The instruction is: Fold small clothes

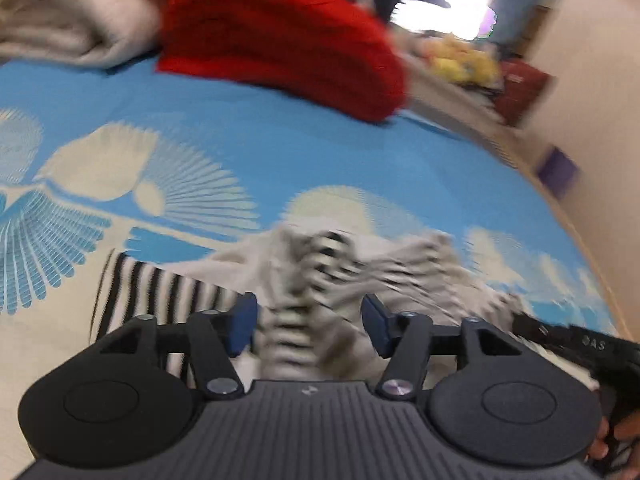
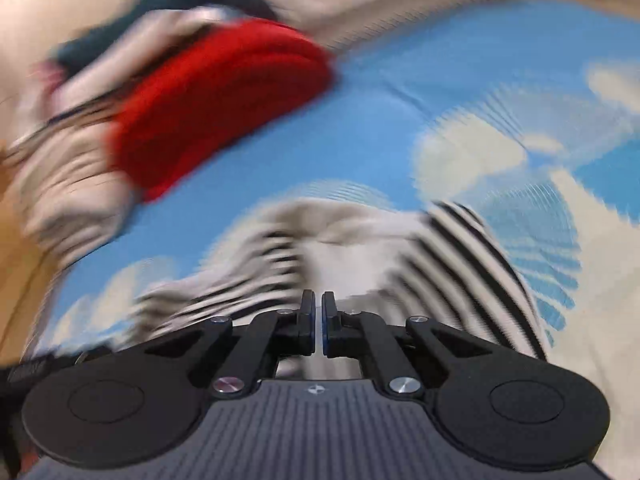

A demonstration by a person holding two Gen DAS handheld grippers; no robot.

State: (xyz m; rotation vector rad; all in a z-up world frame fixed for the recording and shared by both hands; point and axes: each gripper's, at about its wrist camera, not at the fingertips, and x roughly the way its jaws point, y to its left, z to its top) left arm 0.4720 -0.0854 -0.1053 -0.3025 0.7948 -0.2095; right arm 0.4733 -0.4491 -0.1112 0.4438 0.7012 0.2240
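Note:
A small white garment with black stripes (image 1: 304, 280) lies bunched on the blue and cream patterned bedsheet (image 1: 248, 136). My left gripper (image 1: 308, 320) is open, its blue pads on either side of a raised fold of the garment. In the right wrist view the striped garment (image 2: 360, 248) lies just ahead of my right gripper (image 2: 317, 320), whose jaws are shut with only a thin gap; blur hides whether cloth is pinched. The right gripper's black body (image 1: 580, 344) shows at the right edge of the left wrist view.
A folded red knit garment (image 1: 280, 36) lies at the far side of the bed, also in the right wrist view (image 2: 216, 100). A beige garment (image 1: 68, 16) lies beside it. Yellow and red items (image 1: 480, 68) sit past the bed's edge near a wall.

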